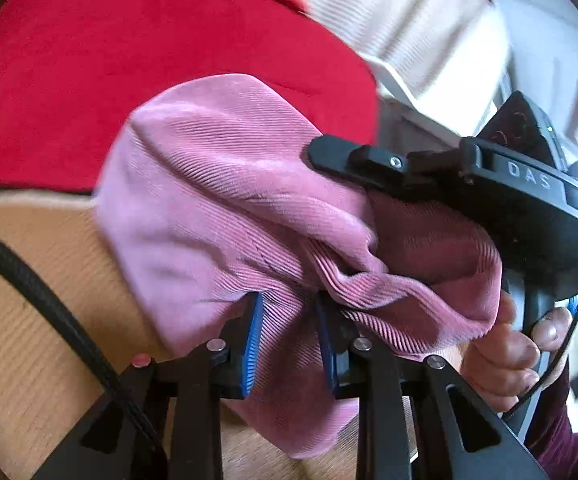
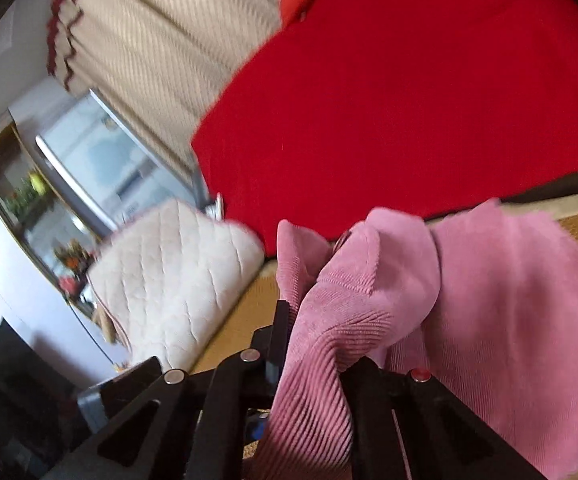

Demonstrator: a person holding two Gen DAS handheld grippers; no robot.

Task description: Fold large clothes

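Left hand-held gripper (image 1: 289,336): we clamp bunched pink garment (image 1: 225,200) between blue pads (image 1: 252,354). Right hand-held gripper (image 2: 313,344): we pinch ribbed fold of same garment; seen from left wrist, its black fingers (image 1: 349,158) press cloth. Garment hangs bunched between both, over tan surface (image 1: 29,320), red cloth (image 1: 129,60) behind.

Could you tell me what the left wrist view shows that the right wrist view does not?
Only the left wrist view shows the right tool from outside, the bare hand on its handle, and a black cable over the tan surface. Only the right wrist view shows the quilted white cushion, the window and the shelf. Both show the pink ribbed garment pinched in that view's own tool, including the left tool, plus the red cloth and striped curtain.
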